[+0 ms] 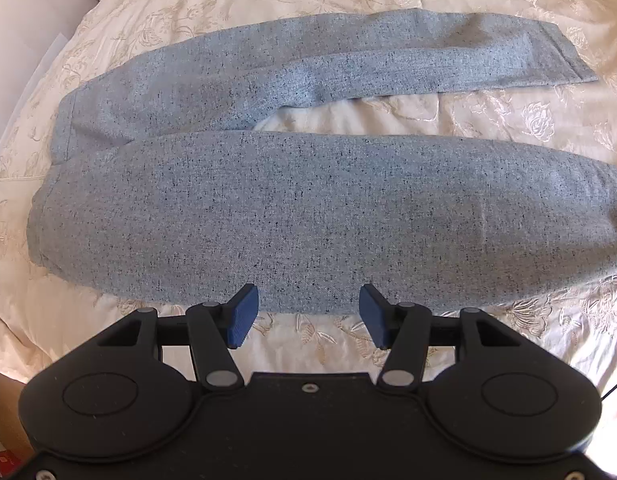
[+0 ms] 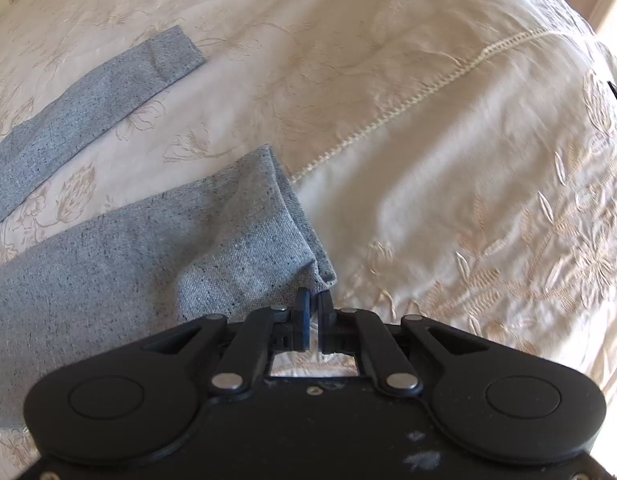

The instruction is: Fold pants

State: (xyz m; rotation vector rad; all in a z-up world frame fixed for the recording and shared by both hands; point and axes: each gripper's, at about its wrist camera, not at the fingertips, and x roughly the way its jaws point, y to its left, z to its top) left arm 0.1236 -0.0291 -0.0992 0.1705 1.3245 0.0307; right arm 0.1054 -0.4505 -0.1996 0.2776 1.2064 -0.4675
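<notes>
Bright daylight, glare on the cream bedspread (image 2: 428, 160), strong fisheye bending at edges.

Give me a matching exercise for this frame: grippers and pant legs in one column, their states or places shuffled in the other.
Things:
1. left gripper
2. right gripper
3. near pant leg
4. far pant leg

States:
A. lies flat across the bedspread, touched by no gripper
B. shut on the hem corner
C. open, at the fabric's near edge
D. its hem end is pinched

Pairs: 1-C, 2-B, 3-D, 4-A
</notes>
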